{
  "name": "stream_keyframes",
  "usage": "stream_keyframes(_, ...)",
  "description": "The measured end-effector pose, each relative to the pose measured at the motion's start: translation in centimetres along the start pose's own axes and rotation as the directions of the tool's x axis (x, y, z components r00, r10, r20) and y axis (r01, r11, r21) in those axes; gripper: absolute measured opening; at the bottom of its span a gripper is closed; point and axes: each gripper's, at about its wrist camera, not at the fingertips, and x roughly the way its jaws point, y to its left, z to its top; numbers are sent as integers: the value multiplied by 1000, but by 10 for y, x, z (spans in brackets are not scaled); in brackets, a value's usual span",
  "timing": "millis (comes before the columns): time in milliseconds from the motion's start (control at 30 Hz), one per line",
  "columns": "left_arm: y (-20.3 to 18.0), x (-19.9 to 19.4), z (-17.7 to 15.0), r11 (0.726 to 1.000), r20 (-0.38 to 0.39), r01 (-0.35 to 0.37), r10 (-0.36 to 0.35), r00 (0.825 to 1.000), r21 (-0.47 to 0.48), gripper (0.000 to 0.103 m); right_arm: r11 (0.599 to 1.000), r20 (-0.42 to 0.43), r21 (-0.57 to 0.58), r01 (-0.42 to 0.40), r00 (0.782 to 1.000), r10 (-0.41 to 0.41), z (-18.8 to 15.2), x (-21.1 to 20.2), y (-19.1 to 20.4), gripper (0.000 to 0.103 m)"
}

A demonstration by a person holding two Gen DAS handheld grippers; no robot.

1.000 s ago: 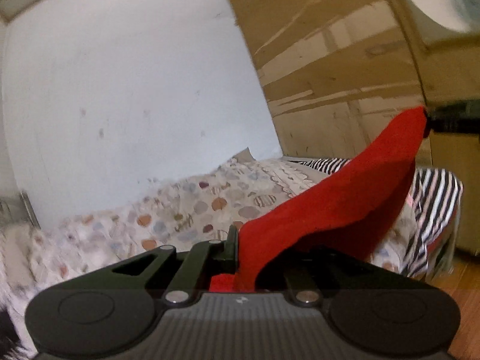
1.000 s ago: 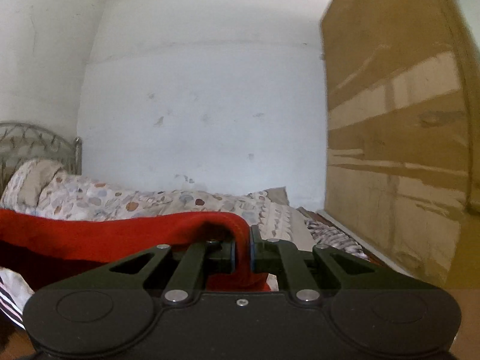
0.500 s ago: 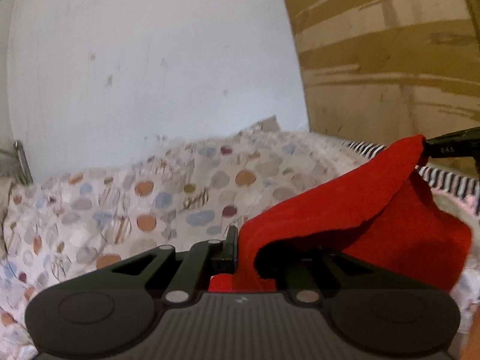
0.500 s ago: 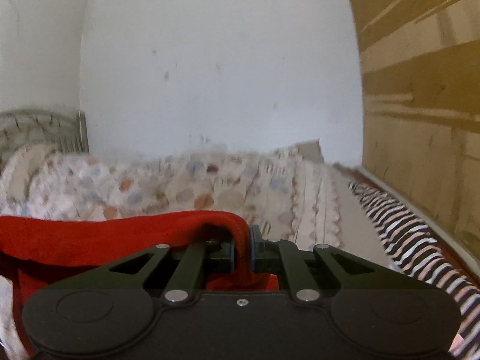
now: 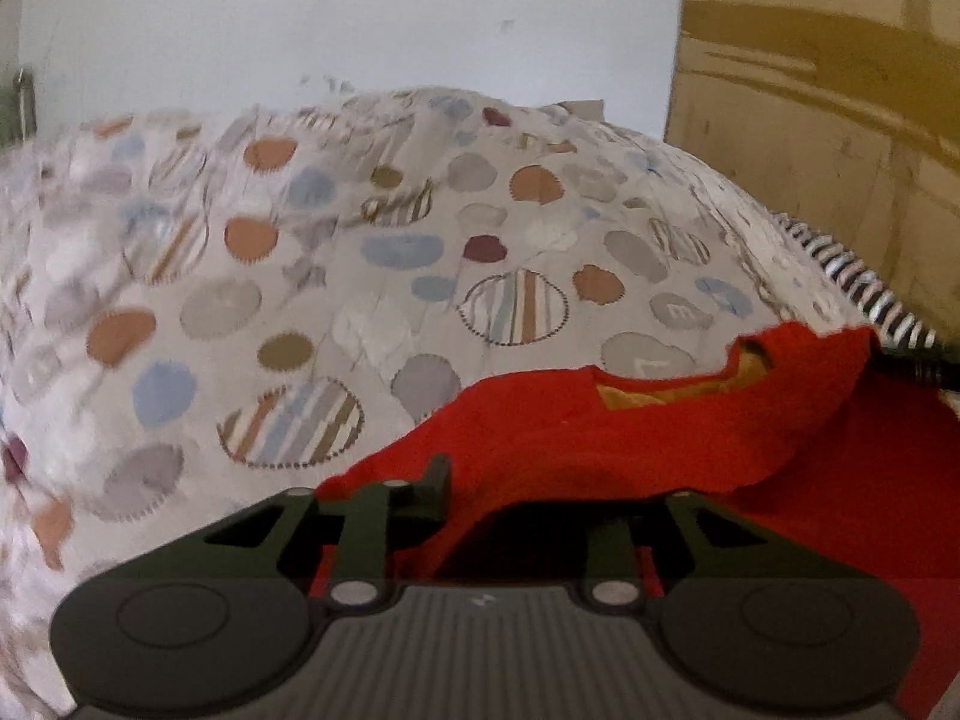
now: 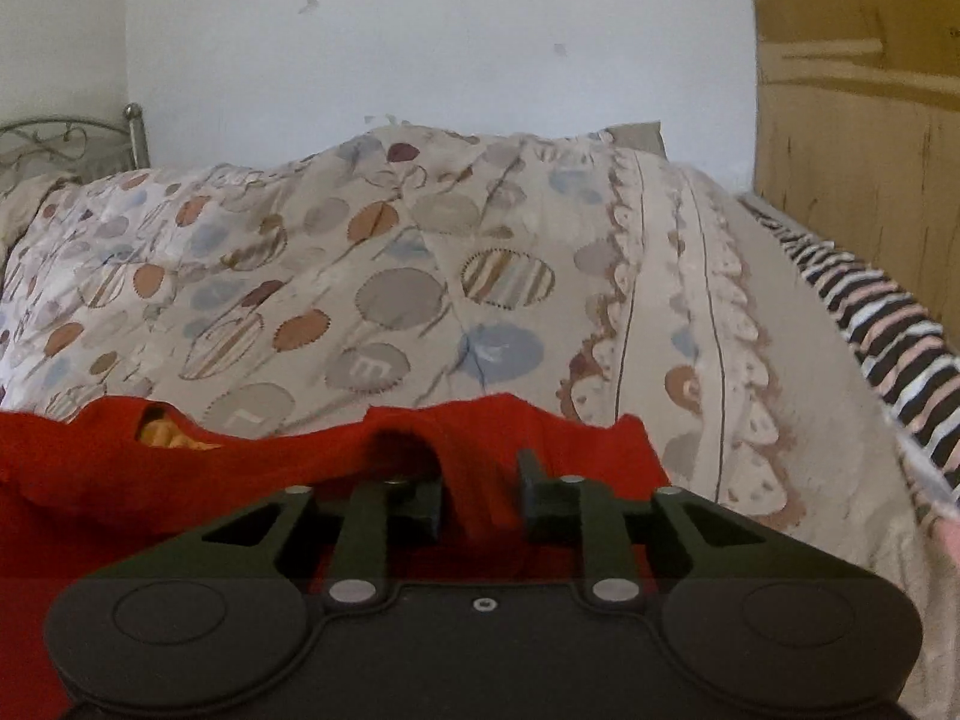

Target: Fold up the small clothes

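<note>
A small red garment lies spread on the spotted duvet, with a yellow lining showing at its neck opening. My left gripper is low over its near edge and its jaws are opening. The left finger stands bare, and the cloth drapes loosely over the right one and hides it. In the right wrist view the same red garment runs leftward. My right gripper is opening too, and a slack fold of red cloth hangs between its parted fingers.
The duvet covers a bed that rises toward a white wall. A black-and-white striped cloth lies along the bed's right side beside a brown wooden panel. A metal headboard stands at the far left.
Both grippers came down toward the bed with the red garment. Their jaws, shut on the cloth before, now stand apart, and the garment has settled onto the duvet.
</note>
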Motion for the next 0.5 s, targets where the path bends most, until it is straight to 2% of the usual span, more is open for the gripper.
stream_keyframes(100,24,2,4,993,-10,45,-46,999,-106,46,999,-18,48,5,1000,-4,-2,5,-9,60)
stream_keyframes(133,33,2,5,988,-11,61,-63,998,-143,47,998,-24,68,-1,1000,3,-3,7,-12,63)
stream_keyframes(233,46,1,11,980,-10,84,-87,996,-181,57,995,-27,99,-13,1000,16,-4,9,-18,64)
stream_keyframes(300,50,-2,15,982,6,72,-72,997,-172,76,995,-24,100,-16,1000,19,-5,9,-18,67)
stream_keyframes(367,50,-6,19,984,27,65,-62,998,-166,84,996,-23,92,-18,1000,20,-5,9,-16,70)
stream_keyframes(500,50,-11,22,986,41,71,-65,997,-152,92,998,-20,66,-18,1000,19,-7,9,-12,78)
